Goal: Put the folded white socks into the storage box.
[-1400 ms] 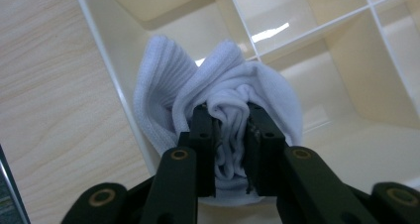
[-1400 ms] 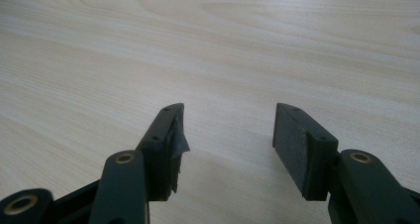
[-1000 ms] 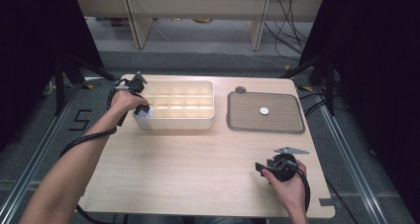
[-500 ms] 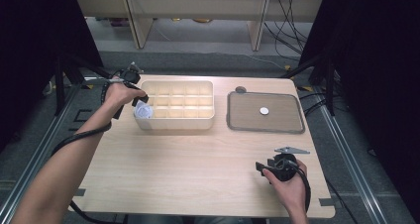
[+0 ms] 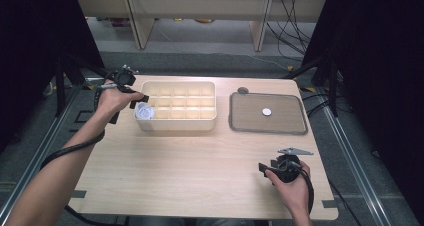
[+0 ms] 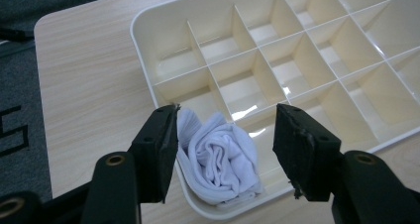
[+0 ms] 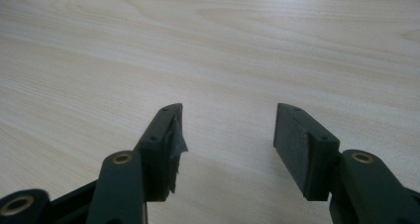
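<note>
White sock (image 6: 220, 157), rolled into a soft, creased bundle of knit fabric, lying in the corner cell of the cream organiser (image 6: 148, 60); in the high view the sock (image 5: 144, 111) occupies the near-left cell of the organiser (image 5: 177, 127). Organiser: glossy moulded plastic, rectangular with rounded corners, divided by thin walls into a grid of square cells, the other visible cells bare. It rests on a pale wood-grain table (image 5: 200, 171). To its right, apart from it, a grey rimmed tray (image 5: 240, 126) with rounded corners bears a small white disc (image 5: 267, 112). Left gripper (image 6: 225, 140): black, matte, blocky jaws standing wide either side of the sock; they have just been opening, and the pads hover above the bundle without pressing on it, so nothing is gripped. In the high view this gripper (image 5: 136, 99) sits at the organiser's left end. Right gripper (image 7: 228, 135): jaws wide apart, empty, over bare table; it (image 5: 263, 168) is at the near right of the table
</note>
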Available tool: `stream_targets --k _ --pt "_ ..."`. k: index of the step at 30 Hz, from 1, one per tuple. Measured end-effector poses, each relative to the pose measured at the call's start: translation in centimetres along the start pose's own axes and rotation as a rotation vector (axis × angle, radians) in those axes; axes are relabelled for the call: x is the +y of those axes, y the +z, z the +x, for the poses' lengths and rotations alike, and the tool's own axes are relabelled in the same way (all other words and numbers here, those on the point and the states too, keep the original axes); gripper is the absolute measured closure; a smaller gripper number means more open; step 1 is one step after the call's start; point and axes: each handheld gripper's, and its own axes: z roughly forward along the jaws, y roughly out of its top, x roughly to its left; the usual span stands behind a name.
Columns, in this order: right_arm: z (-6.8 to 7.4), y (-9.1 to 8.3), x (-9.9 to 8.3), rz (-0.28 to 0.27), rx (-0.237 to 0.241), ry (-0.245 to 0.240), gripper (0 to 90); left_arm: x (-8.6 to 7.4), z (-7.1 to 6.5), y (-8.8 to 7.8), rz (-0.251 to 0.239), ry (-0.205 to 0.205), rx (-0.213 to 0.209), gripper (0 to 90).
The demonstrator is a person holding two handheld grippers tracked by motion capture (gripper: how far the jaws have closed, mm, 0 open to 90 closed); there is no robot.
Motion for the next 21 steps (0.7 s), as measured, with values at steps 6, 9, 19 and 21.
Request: stream_targets --k 6,9,19,21 --pt "-0.1 -0.1 0.1 -0.010 0.003 -0.018 45.2 -1.9 -0.4 -1.0 -0.105 -0.001 -0.024 37.6" --pt "-0.1 -0.1 0.1 -0.017 0.017 -0.019 45.1 -3.1 -0.5 -1.6 -0.126 0.005 -0.030 36.7" --pt "-0.1 -0.1 0.1 -0.036 -0.007 -0.027 44.7 -7.3 -1.1 -3.4 -0.221 -0.007 -0.044 36.3" --pt "-0.1 -0.1 0.1 -0.051 0.024 -0.023 44.6 -8.1 -1.4 -3.6 -0.238 0.001 -0.039 36.4"
